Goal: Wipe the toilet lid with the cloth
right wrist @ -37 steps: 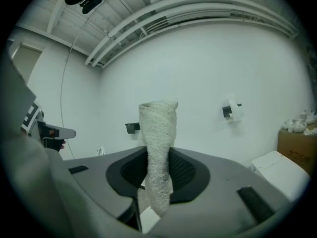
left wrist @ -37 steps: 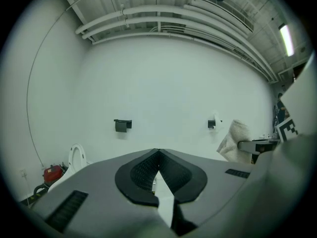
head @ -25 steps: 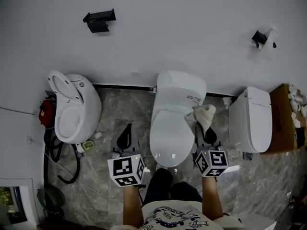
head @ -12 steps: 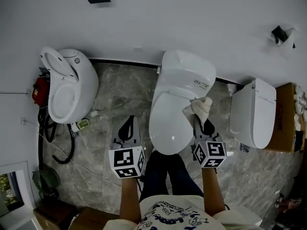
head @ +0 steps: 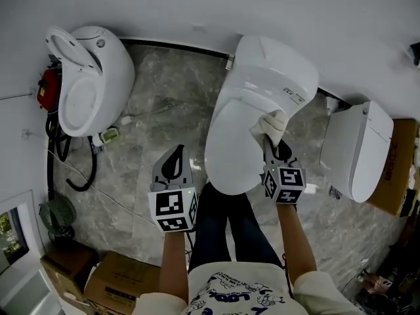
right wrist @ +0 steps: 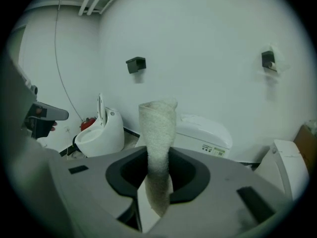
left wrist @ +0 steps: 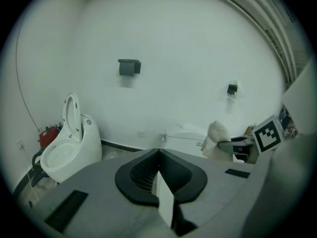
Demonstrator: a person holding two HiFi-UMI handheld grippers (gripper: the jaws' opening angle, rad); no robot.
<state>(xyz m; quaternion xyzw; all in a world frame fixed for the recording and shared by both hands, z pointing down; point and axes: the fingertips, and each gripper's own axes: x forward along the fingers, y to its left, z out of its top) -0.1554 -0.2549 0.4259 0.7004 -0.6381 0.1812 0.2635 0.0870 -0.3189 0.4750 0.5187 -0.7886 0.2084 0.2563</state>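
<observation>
Over grey marbled floor (head: 164, 90) below a white wall (head: 197, 5), my right gripper (head: 272, 148) is clamped on the cloth (head: 268, 125) at the right edge of the toilet lid (head: 233, 143). My left gripper (head: 173, 166) hangs beside it, jaws together, empty.

**A:** Count entry. Toilets?

**B:** I log three: open-lid toilet (head: 98, 64), middle toilet (head: 243, 130), right toilet (head: 357, 149).

**A:** Cloths and grippers?

**B:** One cloth (head: 270, 123). Two grippers: left gripper (head: 174, 166), right gripper (head: 275, 151).

**A:** On the wall?

**B:** Two black fixtures: larger fixture (left wrist: 130, 67), smaller fixture (left wrist: 232, 89).

**A:** Anything else?

**B:** Two cardboard boxes I can count with confidence: near box (head: 121, 281), far box (head: 400, 169). One red object (head: 46, 87).
</observation>
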